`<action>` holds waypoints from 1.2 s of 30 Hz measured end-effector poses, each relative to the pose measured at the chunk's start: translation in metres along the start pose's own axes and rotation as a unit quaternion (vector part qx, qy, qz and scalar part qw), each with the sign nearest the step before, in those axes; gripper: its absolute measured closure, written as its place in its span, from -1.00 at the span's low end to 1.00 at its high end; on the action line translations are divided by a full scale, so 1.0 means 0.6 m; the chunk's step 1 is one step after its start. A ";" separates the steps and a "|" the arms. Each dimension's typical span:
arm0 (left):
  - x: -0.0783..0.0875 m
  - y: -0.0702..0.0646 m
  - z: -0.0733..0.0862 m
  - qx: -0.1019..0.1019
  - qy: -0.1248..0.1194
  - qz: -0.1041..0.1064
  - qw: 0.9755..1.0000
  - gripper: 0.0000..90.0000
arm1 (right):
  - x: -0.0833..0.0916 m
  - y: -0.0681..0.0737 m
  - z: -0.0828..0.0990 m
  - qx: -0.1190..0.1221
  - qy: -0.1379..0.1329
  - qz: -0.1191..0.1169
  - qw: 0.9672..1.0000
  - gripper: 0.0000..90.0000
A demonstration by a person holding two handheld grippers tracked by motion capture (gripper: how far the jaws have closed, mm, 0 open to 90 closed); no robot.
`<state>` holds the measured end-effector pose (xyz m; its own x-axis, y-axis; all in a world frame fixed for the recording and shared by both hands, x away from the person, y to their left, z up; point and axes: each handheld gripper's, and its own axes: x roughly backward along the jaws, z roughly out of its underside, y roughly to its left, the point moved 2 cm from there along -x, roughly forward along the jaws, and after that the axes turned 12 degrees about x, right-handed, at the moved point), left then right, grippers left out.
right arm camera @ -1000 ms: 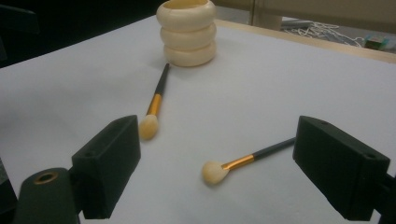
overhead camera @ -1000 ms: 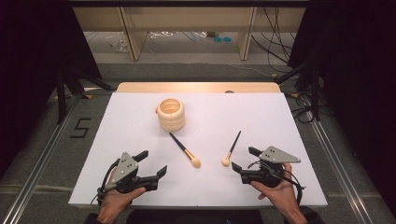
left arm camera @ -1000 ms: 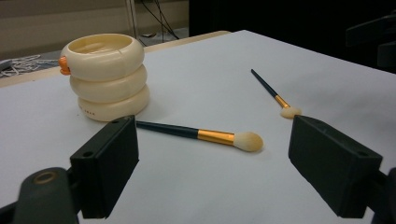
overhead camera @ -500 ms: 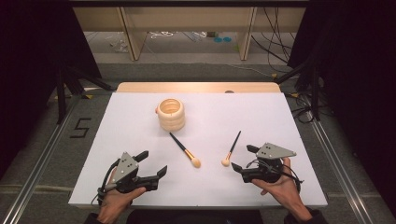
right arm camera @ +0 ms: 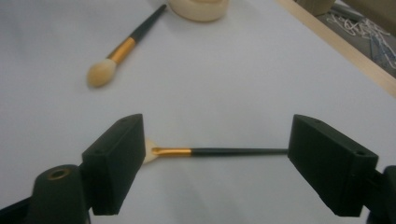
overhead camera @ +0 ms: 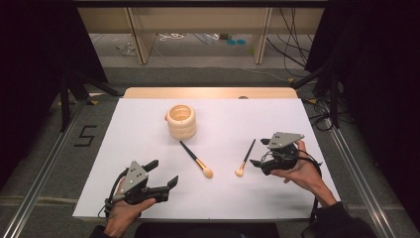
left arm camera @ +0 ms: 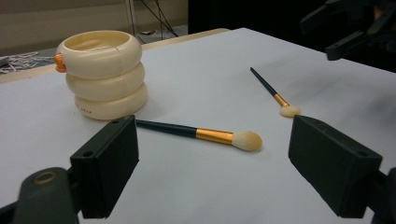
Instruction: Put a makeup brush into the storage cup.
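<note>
Two makeup brushes with dark handles, gold ferrules and cream heads lie on the white table (overhead camera: pixel 223 198). The left brush (overhead camera: pixel 195 158) (left arm camera: pixel 201 134) (right arm camera: pixel 123 49) lies just ahead of my left gripper (overhead camera: pixel 166 171) (left arm camera: pixel 212 158), which is open and holds nothing. The right brush (overhead camera: pixel 246 157) (left arm camera: pixel 271 91) (right arm camera: pixel 219 151) lies crosswise just beyond the open jaws of my right gripper (overhead camera: pixel 257 151) (right arm camera: pixel 215 158), with no contact that I can see. A cream holder (overhead camera: pixel 181 120) (left arm camera: pixel 103 74) made of three stacked rings stands upright behind the left brush.
A strip of bare wood (overhead camera: pixel 208 92) runs along the table's far edge. Dark stands and cables (overhead camera: pixel 322 104) sit off the right side, metal rails (overhead camera: pixel 44 168) off the left. White tabletop lies between the brushes and the front edge.
My right gripper has moved forward, away from the person, up to the right brush. The left gripper, both brushes and the holder have stayed put.
</note>
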<state>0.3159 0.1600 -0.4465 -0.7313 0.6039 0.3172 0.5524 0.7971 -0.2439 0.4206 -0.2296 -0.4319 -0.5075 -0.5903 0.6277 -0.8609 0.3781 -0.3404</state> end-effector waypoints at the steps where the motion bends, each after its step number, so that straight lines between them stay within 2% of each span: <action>1: 0.000 -0.001 0.000 0.000 0.000 0.001 1.000 -0.65 | -0.007 -0.006 0.000 0.002 0.007 -0.007 1.000 -0.58; 3: 0.000 -0.001 0.000 -0.002 0.001 0.002 1.000 -0.65 | -0.021 -0.015 0.001 0.008 0.014 -0.025 1.000 -0.55; 4: 0.000 -0.002 0.001 0.003 0.000 0.002 1.000 -0.65 | -0.033 -0.022 0.003 0.016 0.025 -0.034 0.999 -0.53; 5: 0.000 -0.002 0.001 0.006 -0.001 0.002 1.000 -0.65 | -0.039 -0.024 0.003 0.021 0.035 -0.037 0.998 -0.52; 7: 0.000 -0.002 0.000 0.005 -0.001 0.002 1.000 -0.65 | -0.044 -0.026 0.003 0.022 0.040 -0.039 0.998 -0.52; 8: 0.001 -0.001 0.000 0.001 -0.001 0.003 1.000 -0.65 | -0.052 -0.033 0.002 0.027 0.042 -0.047 0.998 -0.52; 10: 0.001 -0.002 0.001 0.003 -0.001 0.002 1.000 -0.65 | -0.057 -0.035 0.002 0.025 0.037 -0.051 0.998 -0.52; 11: 0.000 -0.002 0.000 0.002 -0.001 0.002 1.000 -0.65 | -0.065 -0.039 0.003 0.035 0.050 -0.061 0.996 -0.51; 13: 0.000 -0.001 0.000 -0.002 0.000 0.001 1.000 -0.65 | -0.070 -0.042 0.003 0.041 0.057 -0.065 0.995 -0.50; 14: 0.000 -0.001 0.000 -0.002 0.001 0.001 1.000 -0.65 | -0.078 -0.048 0.003 0.049 0.067 -0.074 0.994 -0.43; 16: -0.002 -0.001 0.000 -0.003 -0.001 0.004 1.000 -0.65 | -0.082 -0.050 0.003 0.051 0.069 -0.078 0.993 -0.44; 18: -0.002 -0.001 0.000 -0.003 0.000 0.004 1.000 -0.64 | -0.088 -0.054 0.002 0.062 0.080 -0.088 0.991 -0.43; 19: -0.001 -0.003 0.002 0.009 0.000 -0.001 1.000 -0.65 | -0.092 -0.056 0.001 0.071 0.085 -0.089 0.990 -0.43; 21: -0.001 -0.002 0.002 0.008 0.001 0.000 1.000 -0.65 | -0.099 -0.059 0.000 0.079 0.094 -0.094 0.988 -0.42; 22: -0.001 -0.003 0.002 0.008 0.000 -0.001 1.000 -0.65 | -0.106 -0.062 -0.002 0.093 0.107 -0.097 0.985 -0.41; 25: -0.001 -0.002 0.002 0.005 0.001 0.002 1.000 -0.65 | -0.112 -0.064 -0.004 0.101 0.110 -0.101 0.984 -0.39; 26: 0.000 -0.001 0.002 0.002 0.003 -0.002 1.000 -0.65 | -0.118 -0.065 -0.004 0.109 0.121 -0.108 0.981 -0.39; 27: 0.000 0.000 0.001 -0.003 0.002 -0.001 1.000 -0.65 | -0.121 -0.065 -0.004 0.110 0.123 -0.111 0.980 -0.38; 28: 0.000 -0.001 0.001 0.003 0.002 -0.001 1.000 -0.65 | -0.121 -0.065 -0.004 0.110 0.123 -0.111 0.980 -0.38; 29: 0.000 -0.001 0.000 0.001 0.001 0.000 1.000 -0.64 | -0.125 -0.066 -0.003 0.112 0.128 -0.115 0.979 -0.40; 34: -0.001 -0.002 0.001 0.003 0.002 0.005 1.000 -0.64 | -0.128 -0.069 0.002 0.107 0.130 -0.122 0.978 -0.41; 36: -0.002 -0.004 0.002 0.012 0.002 0.003 1.000 -0.64 | -0.130 -0.070 0.005 0.107 0.132 -0.128 0.977 -0.41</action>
<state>0.3148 0.1576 -0.4474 -0.7264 0.6086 0.3192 0.5470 0.7932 -0.2676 0.4965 -0.2015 -0.4687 -0.2713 -0.4314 0.8604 -0.9608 0.0682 -0.2687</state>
